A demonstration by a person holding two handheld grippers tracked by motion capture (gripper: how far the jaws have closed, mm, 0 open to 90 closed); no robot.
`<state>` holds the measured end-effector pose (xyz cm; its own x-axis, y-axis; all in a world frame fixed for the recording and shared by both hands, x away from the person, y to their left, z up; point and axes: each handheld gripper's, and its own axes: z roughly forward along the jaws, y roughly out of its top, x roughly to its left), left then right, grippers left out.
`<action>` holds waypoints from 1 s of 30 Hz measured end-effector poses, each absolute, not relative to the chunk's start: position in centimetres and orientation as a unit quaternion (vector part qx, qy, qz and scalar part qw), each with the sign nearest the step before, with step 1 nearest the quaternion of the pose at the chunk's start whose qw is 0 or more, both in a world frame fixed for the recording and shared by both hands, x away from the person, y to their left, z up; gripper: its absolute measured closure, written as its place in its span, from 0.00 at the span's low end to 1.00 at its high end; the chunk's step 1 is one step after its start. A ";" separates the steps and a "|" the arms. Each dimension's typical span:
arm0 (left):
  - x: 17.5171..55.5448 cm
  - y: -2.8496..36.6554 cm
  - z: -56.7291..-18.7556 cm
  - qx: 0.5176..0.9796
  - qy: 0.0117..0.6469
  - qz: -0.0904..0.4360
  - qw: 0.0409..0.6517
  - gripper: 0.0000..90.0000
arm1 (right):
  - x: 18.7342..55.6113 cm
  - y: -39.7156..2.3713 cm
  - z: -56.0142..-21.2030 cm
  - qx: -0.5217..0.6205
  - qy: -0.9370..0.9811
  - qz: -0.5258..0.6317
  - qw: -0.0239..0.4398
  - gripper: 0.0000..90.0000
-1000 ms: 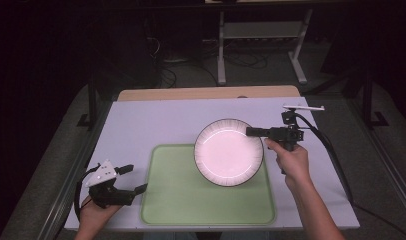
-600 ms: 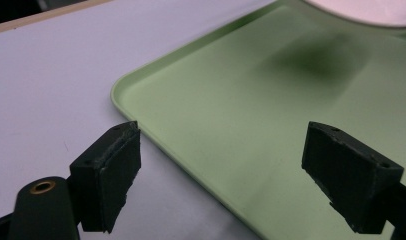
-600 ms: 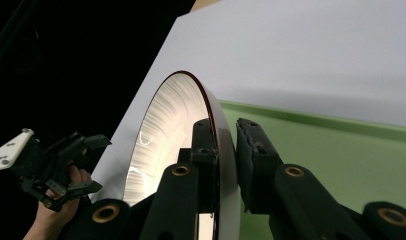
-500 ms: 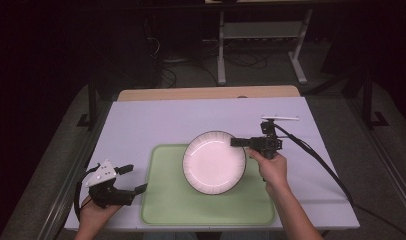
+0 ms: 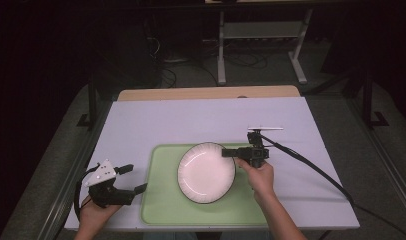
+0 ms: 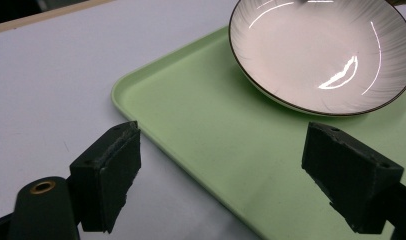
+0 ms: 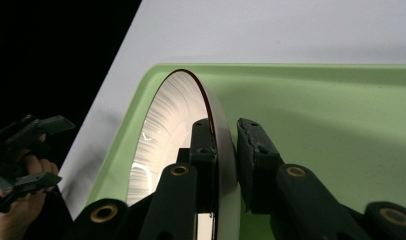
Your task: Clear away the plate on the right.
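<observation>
Pale table: right gripper (image 5: 230, 152) pinches the white dark-rimmed plate's (image 5: 206, 172) rim over the green tray (image 5: 161, 210).
Lower it level before letting go; left gripper (image 5: 136, 179) waits, jaws wide, holding nothing, beside the tray.

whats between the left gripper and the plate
Bare green tray and a strip of white table; the left gripper view shows nothing else before the plate.

The room is dark. A white-topped bench (image 5: 191, 120) with a wooden back edge stands on grey carpet (image 5: 386, 125). Behind it, a pale metal stand (image 5: 261, 35) and loose cables (image 5: 176, 75) lie in shadow.
</observation>
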<state>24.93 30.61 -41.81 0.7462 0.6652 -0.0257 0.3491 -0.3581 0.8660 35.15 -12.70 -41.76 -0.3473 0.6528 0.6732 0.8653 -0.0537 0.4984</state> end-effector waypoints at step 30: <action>24.9 30.5 -41.8 0.807 0.315 0.167 0.471 0.17 | 34.0 -13.0 -42.8 -0.566 -0.748 -0.346 0.033 0.80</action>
<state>24.90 30.55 -41.83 0.7463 0.6650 -0.0270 0.3504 -0.3582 0.8654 34.04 -13.01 -42.76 -0.3569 0.8233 0.4413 0.8696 0.1204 0.4788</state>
